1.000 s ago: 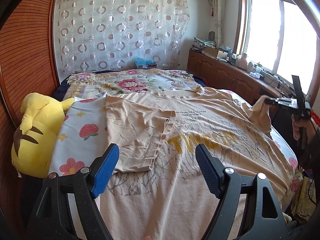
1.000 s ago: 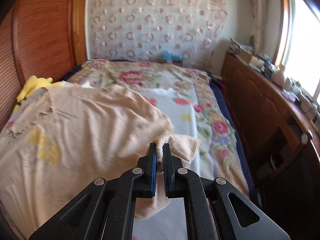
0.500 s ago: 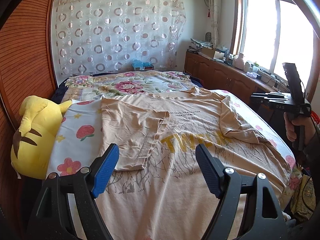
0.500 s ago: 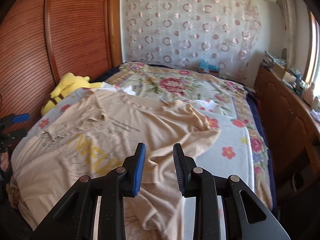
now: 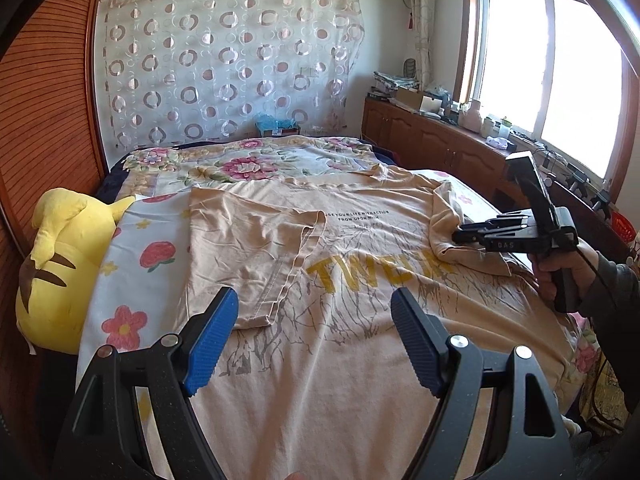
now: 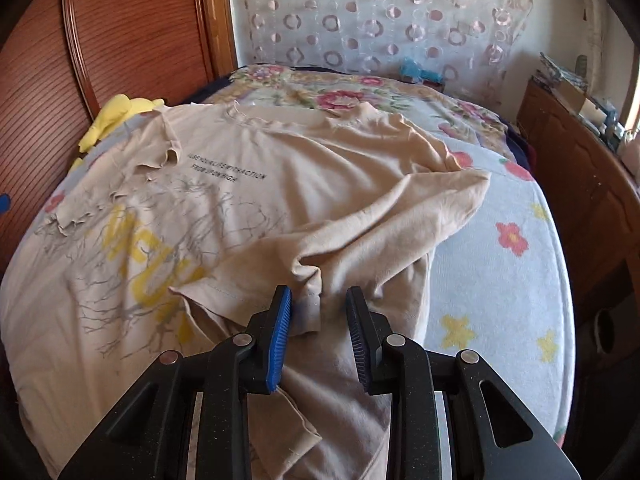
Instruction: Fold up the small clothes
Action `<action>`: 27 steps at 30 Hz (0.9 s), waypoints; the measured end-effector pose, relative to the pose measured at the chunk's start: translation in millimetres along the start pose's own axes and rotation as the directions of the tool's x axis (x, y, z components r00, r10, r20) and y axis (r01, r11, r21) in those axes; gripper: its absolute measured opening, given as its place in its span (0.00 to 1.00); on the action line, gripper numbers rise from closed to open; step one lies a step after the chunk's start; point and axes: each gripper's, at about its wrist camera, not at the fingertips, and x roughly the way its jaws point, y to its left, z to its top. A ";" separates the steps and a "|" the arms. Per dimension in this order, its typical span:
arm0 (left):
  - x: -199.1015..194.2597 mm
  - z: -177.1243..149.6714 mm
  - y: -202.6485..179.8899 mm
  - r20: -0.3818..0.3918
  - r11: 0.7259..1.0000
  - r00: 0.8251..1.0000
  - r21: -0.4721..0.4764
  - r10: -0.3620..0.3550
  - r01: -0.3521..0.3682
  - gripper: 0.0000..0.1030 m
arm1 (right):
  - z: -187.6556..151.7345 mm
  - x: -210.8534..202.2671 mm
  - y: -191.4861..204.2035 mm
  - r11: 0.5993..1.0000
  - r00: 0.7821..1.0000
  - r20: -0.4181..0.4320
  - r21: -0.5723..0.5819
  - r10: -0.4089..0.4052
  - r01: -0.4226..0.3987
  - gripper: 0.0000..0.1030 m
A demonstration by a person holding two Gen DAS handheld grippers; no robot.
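A beige T-shirt (image 5: 360, 280) with yellow letters lies face up across the bed. Its left sleeve (image 5: 248, 248) is folded in over the chest. The right sleeve (image 6: 380, 232) lies bunched and turned inward over the shirt's side. My right gripper (image 6: 319, 308) hangs low over that sleeve's hem with its jaws closing. A fold of the sleeve stands between the blue pads, with a gap still showing. In the left wrist view the right gripper (image 5: 458, 236) points at the sleeve (image 5: 444, 220). My left gripper (image 5: 314, 320) is open and empty above the shirt's lower half.
A yellow plush toy (image 5: 60, 264) rests at the bed's left edge against a ribbed wooden panel (image 5: 40, 120). A floral bedspread (image 5: 248, 164) covers the far half. A cluttered wooden cabinet (image 5: 440, 152) runs under the window on the right. A hand (image 5: 560, 276) holds the right gripper.
The right gripper carried the right sleeve inward, let it go onto the shirt, then came down over it again with its jaws apart. The left gripper stayed put.
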 end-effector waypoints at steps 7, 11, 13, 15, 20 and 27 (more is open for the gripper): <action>1.1 -2.4 3.1 -0.004 1.000 1.000 -0.011 0.000 0.000 0.77 | 27.2 -19.8 13.7 0.997 0.993 0.093 -0.049 0.068 -0.064 0.03; -0.6 -3.8 4.5 -0.006 1.000 1.000 -0.012 0.000 0.000 0.77 | 48.1 -16.6 28.9 0.996 0.995 0.098 -0.084 0.024 -0.015 0.03; -1.4 -4.6 5.7 -0.008 1.000 1.000 -0.013 0.001 -0.001 0.77 | 51.9 -14.6 35.9 0.996 0.995 0.097 -0.088 0.015 -0.007 0.03; -2.3 -6.0 6.6 -0.007 1.000 1.000 -0.016 0.000 0.000 0.77 | 51.0 -10.0 37.7 0.997 0.994 0.104 -0.080 0.021 -0.013 0.03; 0.4 -8.0 9.3 -0.011 1.000 1.000 -0.028 -0.002 0.002 0.77 | 40.7 -0.6 35.9 0.994 0.989 0.125 -0.087 0.076 -0.065 0.03; 1.1 -9.2 6.9 -0.015 1.000 1.000 -0.027 -0.006 0.005 0.77 | 64.5 5.9 47.0 0.991 0.979 0.162 -0.057 0.126 -0.119 0.03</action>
